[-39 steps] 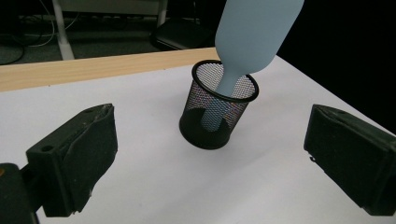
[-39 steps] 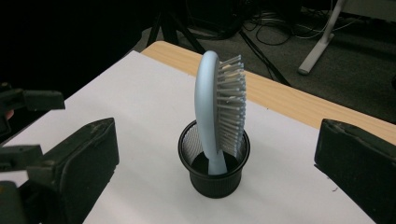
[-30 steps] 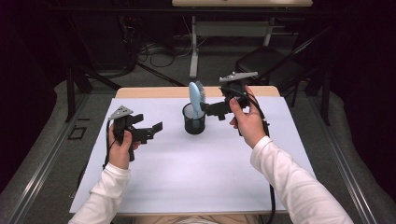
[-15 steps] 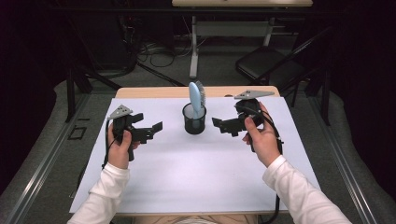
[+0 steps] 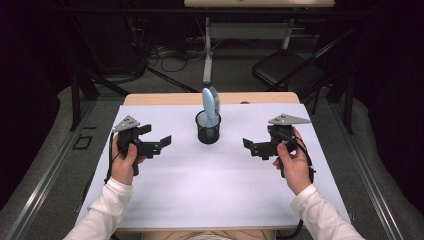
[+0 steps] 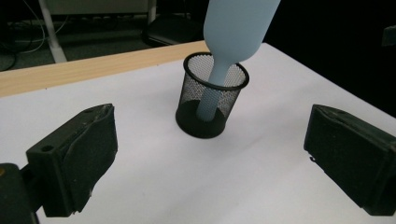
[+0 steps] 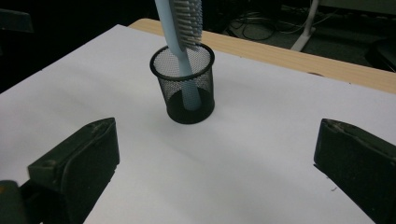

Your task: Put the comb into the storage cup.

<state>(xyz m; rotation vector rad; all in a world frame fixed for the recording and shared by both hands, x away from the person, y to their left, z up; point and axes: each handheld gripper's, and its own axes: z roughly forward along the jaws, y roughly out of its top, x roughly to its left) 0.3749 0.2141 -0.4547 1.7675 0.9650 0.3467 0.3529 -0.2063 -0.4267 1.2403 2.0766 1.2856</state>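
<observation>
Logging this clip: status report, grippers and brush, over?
Left gripper open, right gripper open, both empty. Brush standing handle-down in the mesh cup, leaning on its rim. Nothing between grippers and cup.

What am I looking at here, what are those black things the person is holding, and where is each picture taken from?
A person sits at a table covered with a white sheet, holding a hand-held black two-jaw tool in each hand: the left tool and the right tool. One picture looks down from above; the other two come from cameras riding on each tool, looking along its jaws. Both tools are open and hold nothing. Between them stands a black wire-mesh cup with a pale blue plastic brush standing in it, handle down.
</observation>
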